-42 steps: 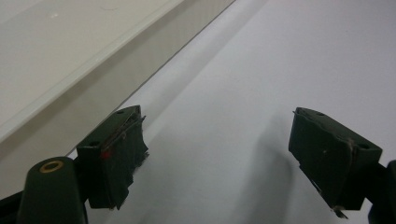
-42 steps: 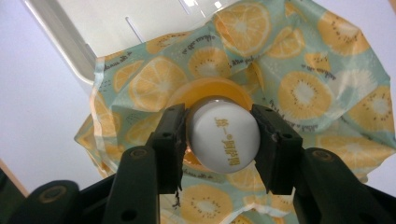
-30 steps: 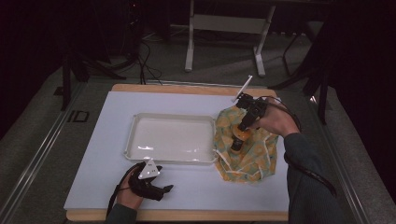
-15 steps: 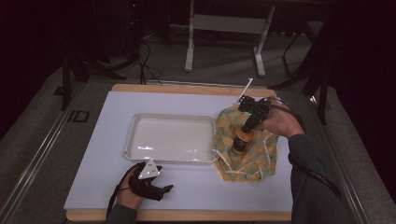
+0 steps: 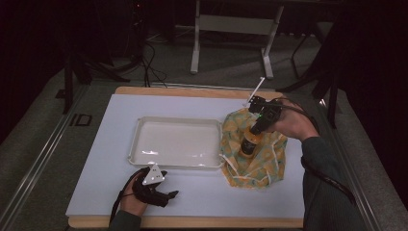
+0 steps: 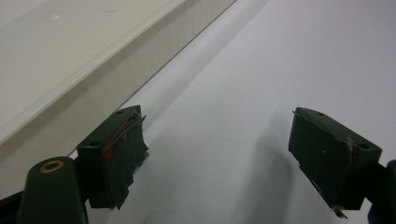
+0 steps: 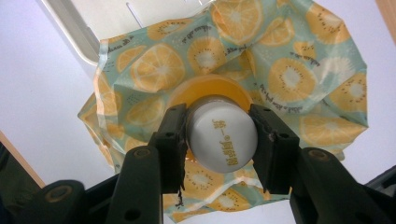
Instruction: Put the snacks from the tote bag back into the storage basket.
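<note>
While the left claw [image 5: 169, 195] idles agape beside the white plastic tray [image 5: 176, 143], the right claw [image 7: 218, 135] clamps the orange bottle's [image 7: 219, 119] slick white cap [image 7: 223, 136], a firm hold above limp fruit-print cloth [image 7: 289, 74].

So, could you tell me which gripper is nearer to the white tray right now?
Left. The left gripper rests open just off the white tray's near edge; the right gripper is past its right end, clamped on the bottle's cap.
</note>
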Action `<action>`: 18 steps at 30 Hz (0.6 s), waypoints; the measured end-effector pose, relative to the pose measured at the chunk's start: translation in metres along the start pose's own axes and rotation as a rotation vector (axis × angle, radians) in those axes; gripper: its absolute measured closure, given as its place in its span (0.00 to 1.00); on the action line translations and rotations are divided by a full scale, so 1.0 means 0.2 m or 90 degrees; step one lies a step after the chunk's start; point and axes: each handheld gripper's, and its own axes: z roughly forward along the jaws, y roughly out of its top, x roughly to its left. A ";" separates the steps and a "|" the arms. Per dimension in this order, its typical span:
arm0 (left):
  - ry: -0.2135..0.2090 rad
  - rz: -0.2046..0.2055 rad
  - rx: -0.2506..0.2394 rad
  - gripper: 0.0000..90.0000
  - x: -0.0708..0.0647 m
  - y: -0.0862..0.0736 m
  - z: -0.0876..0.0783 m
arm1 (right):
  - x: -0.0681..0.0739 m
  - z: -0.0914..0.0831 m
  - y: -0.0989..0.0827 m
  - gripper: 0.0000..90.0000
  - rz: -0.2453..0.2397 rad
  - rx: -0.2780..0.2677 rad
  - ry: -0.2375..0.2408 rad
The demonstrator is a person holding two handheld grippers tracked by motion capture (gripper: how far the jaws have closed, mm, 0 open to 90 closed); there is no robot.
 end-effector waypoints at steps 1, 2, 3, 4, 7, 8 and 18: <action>0.000 0.001 0.001 0.21 0.00 0.00 0.00 | 0.00 -0.01 0.00 0.65 -0.002 0.000 -0.002; 0.000 0.001 0.001 0.21 0.00 0.00 0.00 | 0.00 -0.01 0.00 0.65 -0.002 -0.001 -0.004; 0.000 0.001 0.001 0.21 0.00 0.00 0.00 | 0.00 -0.02 0.00 0.65 -0.004 -0.001 -0.007; 0.000 0.000 0.000 0.21 0.00 0.00 0.00 | 0.01 -0.02 0.01 0.65 -0.005 0.000 -0.010; 0.001 0.001 0.001 0.21 0.00 0.00 0.00 | 0.01 -0.04 0.01 0.65 -0.016 -0.001 -0.017; 0.001 0.001 0.001 0.21 0.00 0.00 0.00 | 0.01 -0.04 0.01 0.65 -0.018 0.000 -0.018; 0.000 0.000 0.001 0.21 0.00 0.00 0.00 | 0.01 -0.08 0.01 0.65 -0.018 -0.015 -0.036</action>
